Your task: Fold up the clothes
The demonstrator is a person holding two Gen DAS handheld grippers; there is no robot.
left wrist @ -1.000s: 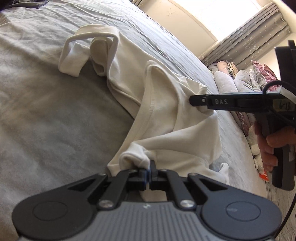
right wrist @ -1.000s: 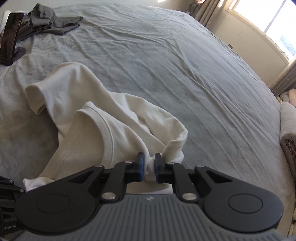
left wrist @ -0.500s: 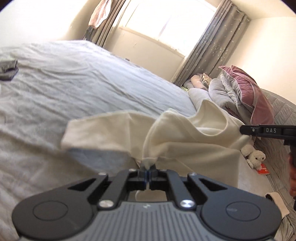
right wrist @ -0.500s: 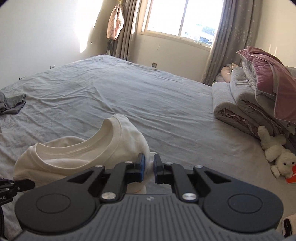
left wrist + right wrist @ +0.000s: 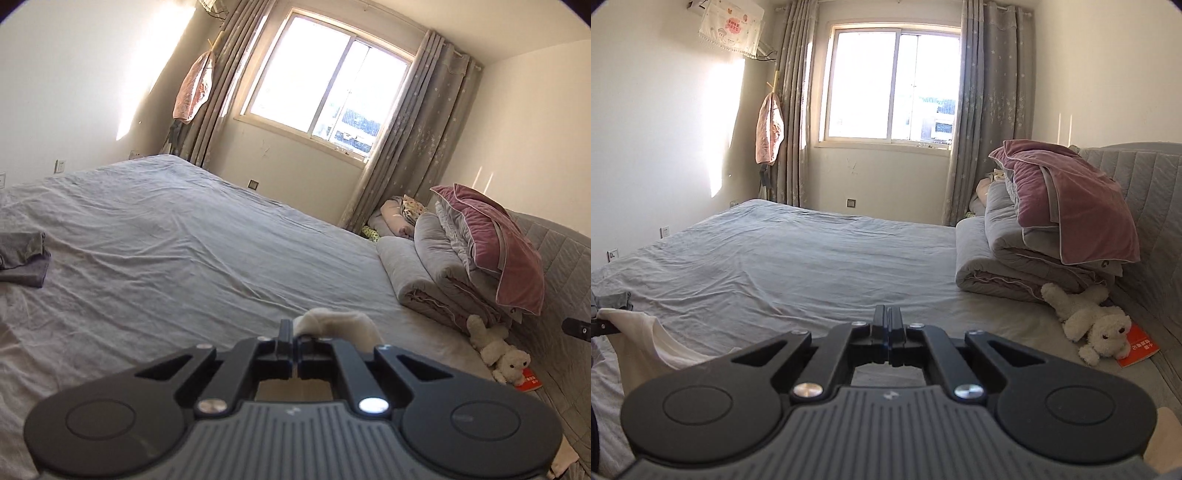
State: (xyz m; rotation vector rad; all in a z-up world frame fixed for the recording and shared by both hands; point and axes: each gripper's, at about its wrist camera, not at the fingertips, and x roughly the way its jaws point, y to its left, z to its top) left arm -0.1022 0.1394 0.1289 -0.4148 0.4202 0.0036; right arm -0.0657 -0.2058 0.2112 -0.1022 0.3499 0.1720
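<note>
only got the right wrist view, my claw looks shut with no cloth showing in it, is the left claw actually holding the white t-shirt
observer: yes, the left wrist view shows the left claw shut on a bunched fold of the white t-shirt.
operator: can you see my claw from there
observer: only the right claw tip, at that view's right edge. no cloth shows on it, so i cannot tell if it grips.
operator: anything else on that side
observer: a folded dark grey garment lies on the bed, apart from the t-shirt.
</note>
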